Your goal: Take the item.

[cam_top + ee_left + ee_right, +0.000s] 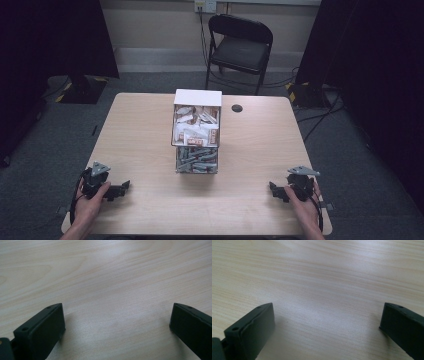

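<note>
A clear two-tier box [197, 131] stands at the middle of the wooden table [145, 130]; its upper tier holds several white and brown packets, its lower tier several grey ones. My left gripper [124, 188] rests on the table near the front left corner, held by a hand, its jaws pointing right. My right gripper [273, 190] lies near the front right corner, its jaws pointing left. In the left gripper view the left gripper [117, 317] stands open over bare wood. In the right gripper view the right gripper [327, 316] is open too, nothing between its jaws.
A small dark round spot [237, 108] marks the table behind and right of the box. A black folding chair [239, 47] stands beyond the far edge. Dark curtains and cables flank the room on both sides.
</note>
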A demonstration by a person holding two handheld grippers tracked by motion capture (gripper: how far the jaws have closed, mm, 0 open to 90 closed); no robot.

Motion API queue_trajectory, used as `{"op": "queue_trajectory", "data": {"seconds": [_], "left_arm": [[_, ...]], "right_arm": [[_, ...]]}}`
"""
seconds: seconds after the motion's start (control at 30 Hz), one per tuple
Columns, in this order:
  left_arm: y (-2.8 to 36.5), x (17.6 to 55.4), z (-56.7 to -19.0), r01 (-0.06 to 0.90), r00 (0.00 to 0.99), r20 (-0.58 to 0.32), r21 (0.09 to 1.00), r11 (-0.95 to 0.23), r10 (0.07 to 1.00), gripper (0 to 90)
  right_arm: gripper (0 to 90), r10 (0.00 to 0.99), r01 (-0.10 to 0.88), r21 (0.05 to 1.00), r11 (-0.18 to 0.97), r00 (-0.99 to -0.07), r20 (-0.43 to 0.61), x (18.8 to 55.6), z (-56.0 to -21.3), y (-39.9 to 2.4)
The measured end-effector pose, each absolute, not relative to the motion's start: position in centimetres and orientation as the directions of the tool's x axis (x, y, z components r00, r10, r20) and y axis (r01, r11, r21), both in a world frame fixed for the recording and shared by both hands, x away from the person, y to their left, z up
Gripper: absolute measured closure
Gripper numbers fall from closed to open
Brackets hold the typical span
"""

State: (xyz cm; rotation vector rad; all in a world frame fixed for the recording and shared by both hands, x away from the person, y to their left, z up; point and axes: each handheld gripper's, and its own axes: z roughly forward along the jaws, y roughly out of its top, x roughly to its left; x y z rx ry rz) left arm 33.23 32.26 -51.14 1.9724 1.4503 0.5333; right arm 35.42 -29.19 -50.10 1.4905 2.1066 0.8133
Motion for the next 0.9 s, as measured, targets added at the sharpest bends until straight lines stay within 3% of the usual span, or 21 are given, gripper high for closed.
{"op": "queue_trajectory", "data": {"seconds": [0.23,0.37,0.47,0.5,0.57,0.9], "left_arm": [[32.3,33.2,-51.1,0.696,0.315,-0.042,0.69,-0.2,0.948,0.0],[32.3,33.2,-51.1,0.696,0.316,-0.041,0.689,-0.202,0.948,0.0],[32.3,33.2,-51.1,0.696,0.318,-0.041,0.689,-0.203,0.947,0.0],[32.3,33.2,-51.1,0.696,0.318,-0.041,0.689,-0.203,0.947,0.0],[32.3,33.2,-51.1,0.696,0.317,-0.041,0.689,-0.203,0.947,0.0],[32.3,33.2,-51.1,0.696,0.318,-0.041,0.689,-0.204,0.947,0.0]], "right_arm": [[0.2,0.939,0.686,0.68,0.258,-0.344,-0.009,35.4,-50.1,-29.1],[18.1,0.936,0.67,0.697,0.257,-0.353,-0.005,35.3,-49.8,-28.9],[11.9,0.934,0.672,0.697,0.248,-0.357,0.011,35.4,-49.6,-28.9],[15.4,0.932,0.667,0.703,0.246,-0.362,0.018,35.3,-49.5,-28.8],[13.0,0.928,0.647,0.722,0.243,-0.371,0.02,35.2,-49.3,-28.7],[19.6,0.899,0.594,0.764,0.252,-0.437,0.044,34.8,-48.3,-27.6]]}}
